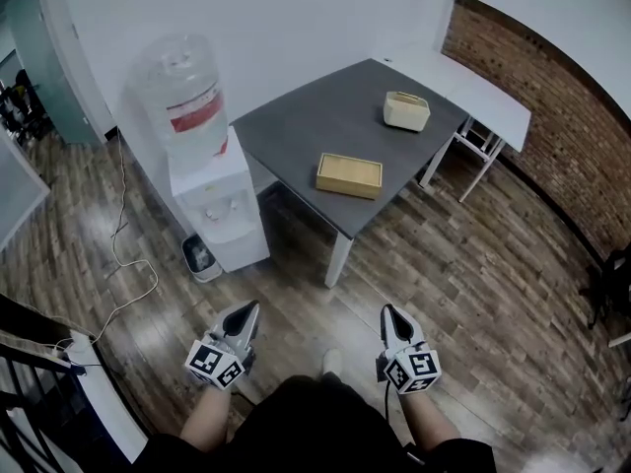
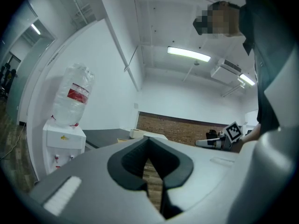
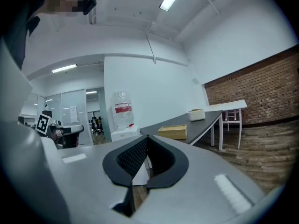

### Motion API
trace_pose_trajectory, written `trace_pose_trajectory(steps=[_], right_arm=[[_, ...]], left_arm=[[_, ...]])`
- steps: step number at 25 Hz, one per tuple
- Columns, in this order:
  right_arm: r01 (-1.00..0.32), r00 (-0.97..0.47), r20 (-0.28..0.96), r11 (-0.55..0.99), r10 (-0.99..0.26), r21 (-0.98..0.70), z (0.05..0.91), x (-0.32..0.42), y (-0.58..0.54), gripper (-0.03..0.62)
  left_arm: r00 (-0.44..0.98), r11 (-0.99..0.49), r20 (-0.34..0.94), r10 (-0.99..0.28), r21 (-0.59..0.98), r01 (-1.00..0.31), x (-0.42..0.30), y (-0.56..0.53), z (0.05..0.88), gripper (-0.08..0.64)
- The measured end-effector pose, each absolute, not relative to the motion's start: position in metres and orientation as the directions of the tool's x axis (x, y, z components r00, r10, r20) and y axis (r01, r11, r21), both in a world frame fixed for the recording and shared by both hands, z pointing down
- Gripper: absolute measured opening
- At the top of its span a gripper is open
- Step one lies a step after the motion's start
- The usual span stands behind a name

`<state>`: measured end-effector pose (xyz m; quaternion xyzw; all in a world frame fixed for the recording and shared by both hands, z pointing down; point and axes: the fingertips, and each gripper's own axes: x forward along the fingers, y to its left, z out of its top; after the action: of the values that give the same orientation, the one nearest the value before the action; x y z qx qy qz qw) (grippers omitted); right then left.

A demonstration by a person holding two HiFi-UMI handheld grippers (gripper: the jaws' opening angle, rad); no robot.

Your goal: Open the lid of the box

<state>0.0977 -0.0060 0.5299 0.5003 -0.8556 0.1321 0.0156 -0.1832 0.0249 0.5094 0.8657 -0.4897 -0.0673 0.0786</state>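
Box: box (image 1: 349, 174) near table (image 1: 315, 116) edge, well ahead of the jaws.
Jaws: left gripper (image 1: 248, 311), right gripper (image 1: 387, 313) pressed together, empty.
Room: wood floor (image 1: 315, 299) between.

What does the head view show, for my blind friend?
A shut left tool and shut right tool hover over a wooden floor. Ahead, a dark grey table holds a flat tan box and a small cream box.

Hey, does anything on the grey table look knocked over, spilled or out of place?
Nothing stands out. The flat wooden box lies level on the grey table near the edge closest to the person, the cream box sits upright farther back, apart from it, and no spill shows.
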Motion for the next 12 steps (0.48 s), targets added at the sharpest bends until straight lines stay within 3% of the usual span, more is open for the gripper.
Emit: trace_pose_trajectory(steps=[12], right_arm=[[-0.82, -0.557, 0.156, 0.511, -0.816, -0.258, 0.531, 0.138, -0.104, 0.003]], left_arm=[[0.463, -0.462, -0.061, -0.884, 0.263, -0.847, -0.138, -0.067, 0.508, 0.0]])
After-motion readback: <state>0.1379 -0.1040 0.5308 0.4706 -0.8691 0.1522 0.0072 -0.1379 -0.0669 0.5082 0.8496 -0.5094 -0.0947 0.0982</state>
